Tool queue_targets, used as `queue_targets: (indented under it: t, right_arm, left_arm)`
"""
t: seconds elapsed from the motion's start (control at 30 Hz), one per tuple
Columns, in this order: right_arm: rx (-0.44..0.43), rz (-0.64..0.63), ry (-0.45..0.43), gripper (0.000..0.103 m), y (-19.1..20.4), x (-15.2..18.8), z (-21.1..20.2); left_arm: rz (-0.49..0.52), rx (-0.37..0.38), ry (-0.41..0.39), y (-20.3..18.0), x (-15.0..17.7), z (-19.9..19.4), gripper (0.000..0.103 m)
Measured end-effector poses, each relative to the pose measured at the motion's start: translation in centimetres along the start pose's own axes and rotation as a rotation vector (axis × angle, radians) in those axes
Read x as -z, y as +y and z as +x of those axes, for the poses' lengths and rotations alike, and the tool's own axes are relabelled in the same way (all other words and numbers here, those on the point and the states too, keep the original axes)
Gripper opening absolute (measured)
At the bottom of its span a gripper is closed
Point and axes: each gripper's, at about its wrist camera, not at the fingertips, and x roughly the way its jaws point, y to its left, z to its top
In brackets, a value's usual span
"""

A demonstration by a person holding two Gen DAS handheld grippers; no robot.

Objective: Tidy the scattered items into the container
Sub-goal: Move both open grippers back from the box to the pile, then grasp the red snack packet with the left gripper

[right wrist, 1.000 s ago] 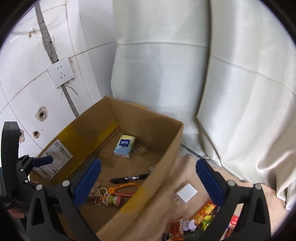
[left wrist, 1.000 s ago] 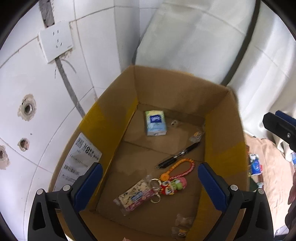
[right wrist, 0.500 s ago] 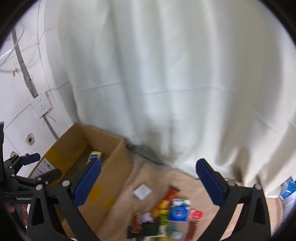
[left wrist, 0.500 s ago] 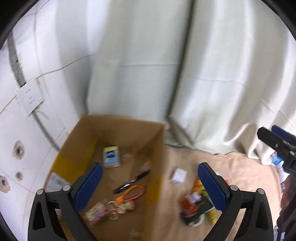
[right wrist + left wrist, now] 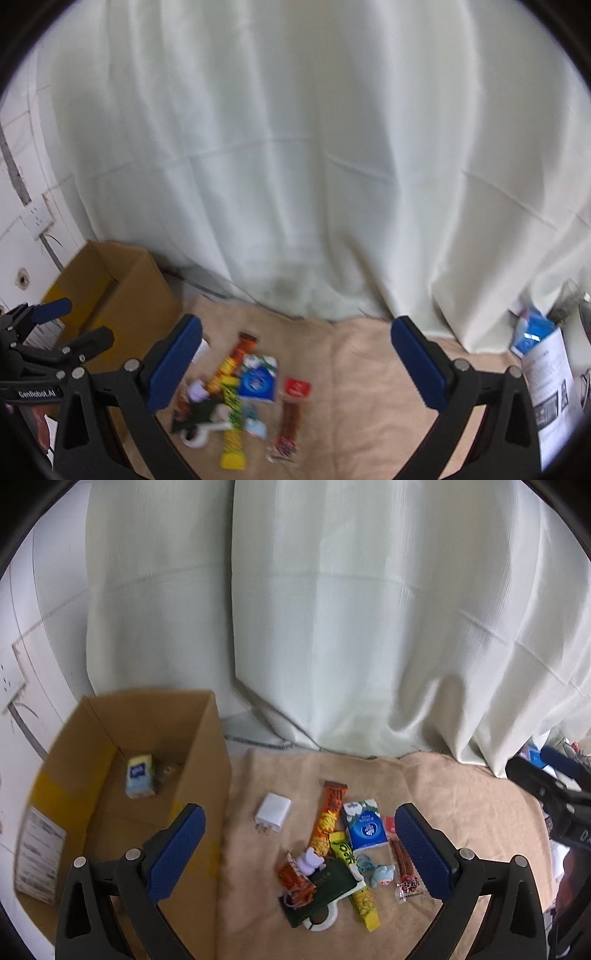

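An open cardboard box (image 5: 201, 771) (image 5: 147, 295) stands at the left with a pale blue tissue pack (image 5: 139, 774) inside. On the tan cloth (image 5: 454, 805) lie a white charger (image 5: 273, 811), an orange snack bar (image 5: 327, 818), a blue tissue pack (image 5: 365, 825) (image 5: 257, 380), a yellow snack stick (image 5: 356, 882) (image 5: 232, 424), a dark green pouch (image 5: 325, 891), a small lilac figure (image 5: 312, 860) and a red snack packet (image 5: 404, 867) (image 5: 290, 421). My left gripper (image 5: 299, 849) hangs open above the pile, empty. My right gripper (image 5: 295, 365) is open and empty too.
White curtains (image 5: 332, 609) hang behind the cloth. A white wall with a socket (image 5: 37, 221) is at the left. Papers and a blue packet (image 5: 532, 336) lie at the far right. The other gripper shows at each view's edge.
Both grippers have pulled back from over the box and swung right, so the pile on the cloth is now in front of them. Both stayed open and empty.
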Motion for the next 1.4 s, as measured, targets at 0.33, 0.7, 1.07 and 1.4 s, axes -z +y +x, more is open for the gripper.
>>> queue_targets:
  t: [0.33,0.7,1.07,1.4]
  right_arm:
    - [-0.015,0.075,0.152,0.103,-1.5,6.2,3.9]
    - [-0.041,0.110,0.265,0.103,-1.2,11.2,6.2]
    - [-0.061,0.100,0.304,0.103,-0.9,12.4,7.4]
    - [-0.070,0.084,0.341,0.103,-0.3,13.0,8.5]
  left_arm:
    - [-0.010,-0.026,0.067,-0.2,5.0,4.9,0.103]
    - [-0.030,-0.076,0.195,1.1,8.6,10.2,0.087]
    - [-0.058,-0.079,0.264,2.1,9.9,13.3,0.078]
    - [-0.001,-0.057,0.288,2.6,10.8,13.4,0.034]
